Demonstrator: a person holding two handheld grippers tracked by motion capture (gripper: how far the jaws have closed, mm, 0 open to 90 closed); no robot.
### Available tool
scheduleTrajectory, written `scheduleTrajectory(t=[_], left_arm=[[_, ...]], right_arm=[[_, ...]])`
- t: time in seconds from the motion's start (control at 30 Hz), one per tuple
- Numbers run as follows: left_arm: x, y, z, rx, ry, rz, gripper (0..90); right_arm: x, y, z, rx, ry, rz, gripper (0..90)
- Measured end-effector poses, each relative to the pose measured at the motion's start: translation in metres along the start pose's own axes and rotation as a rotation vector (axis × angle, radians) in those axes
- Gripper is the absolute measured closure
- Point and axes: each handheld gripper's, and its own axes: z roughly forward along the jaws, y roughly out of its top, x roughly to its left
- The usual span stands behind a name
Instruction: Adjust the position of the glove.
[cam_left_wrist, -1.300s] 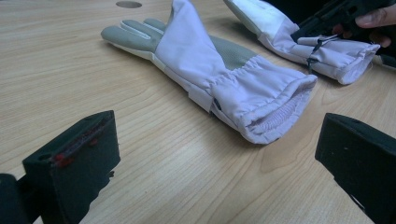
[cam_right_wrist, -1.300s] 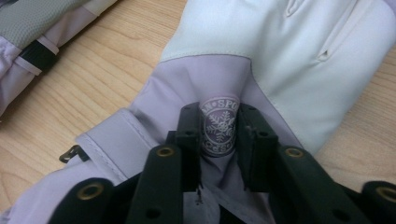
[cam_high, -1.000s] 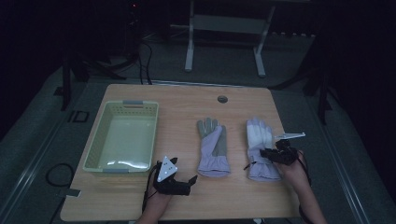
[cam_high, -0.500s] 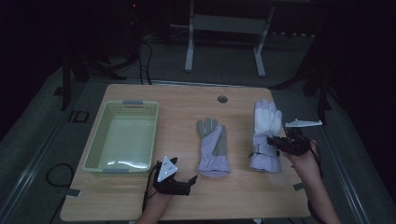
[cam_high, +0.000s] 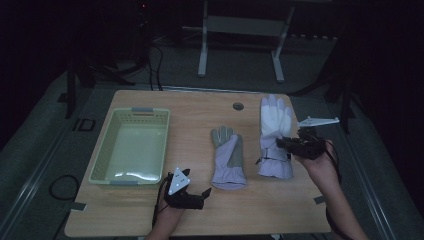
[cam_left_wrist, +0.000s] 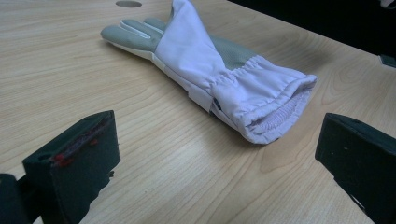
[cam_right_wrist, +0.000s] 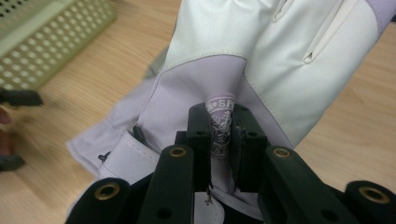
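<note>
At the near edge of the wooden worktop (cam_high: 280, 210) the left gripper (cam_high: 192, 197) sits low, and its two black fingers (cam_left_wrist: 74, 163) are spread wide with nothing between them. Just past it lies the middle glove (cam_high: 228, 159), flat on the wood. There are two gloves in all. This one is light purple with a grey palm side. It lies long-ways from near to far, with its open, stretchy cuff (cam_left_wrist: 273, 105) toward the person and its finger tips pointing away to the far edge. From the left gripper view the cuff opening faces the gripper, a little apart from it. To the right is the right glove (cam_high: 274, 135), white and light purple, also long-ways from near to far with its finger tips pointing to the far edge. It reaches farther up the worktop than the middle glove. The right gripper (cam_high: 286, 144) comes in from the right side, and its fingers (cam_right_wrist: 201, 135) are pinched tight on a fold of purple cloth with a small printed label on the right glove. On the left side of the worktop sits one pale green basket (cam_high: 100, 165) with holes in its walls. Near the far edge there is one small round hole (cam_high: 238, 106) in the worktop.
</note>
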Motion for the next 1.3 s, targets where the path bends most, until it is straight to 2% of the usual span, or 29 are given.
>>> scheduleTrajectory(t=[0.13, 0.27, 0.5, 0.63, 0.73, 0.83, 1.03, 1.3], left_arm=[[0.000, 0.000, 0.000, 0.000, 0.001, 0.002, 0.0], [0.000, 0.000, 0.000, -0.001, -0.001, 0.001, 0.0], [0.000, 0.000, 0.000, -0.004, -0.007, 0.004, 0.0], [-0.001, 0.000, 0.000, -0.002, 0.000, 0.013, 0.0], [-0.001, 0.000, 0.000, -0.003, -0.005, 0.010, 0.0], [0.000, 0.000, 0.000, -0.004, -0.008, 0.006, 0.0], [-0.001, 0.000, -0.001, -0.002, -0.008, 0.010, 0.0], [-0.001, 0.000, -0.001, -0.004, -0.010, 0.008, 0.0]], right_arm=[[0.010, 0.010, -0.001, -0.017, 0.027, 0.010, 79.5], [0.033, 0.024, 0.005, -0.020, 0.052, 0.012, 79.4], [0.064, 0.033, 0.027, 0.003, 0.062, 0.014, 79.5], [0.077, 0.032, 0.044, 0.037, 0.043, 0.006, 79.5], [0.082, 0.029, 0.054, 0.055, 0.049, 0.023, 79.5], [0.086, 0.025, 0.067, 0.084, 0.031, 0.028, 79.5], [0.088, 0.017, 0.092, 0.137, 0.040, 0.055, 79.5], [0.087, 0.011, 0.123, 0.206, 0.013, 0.065, 79.2]])
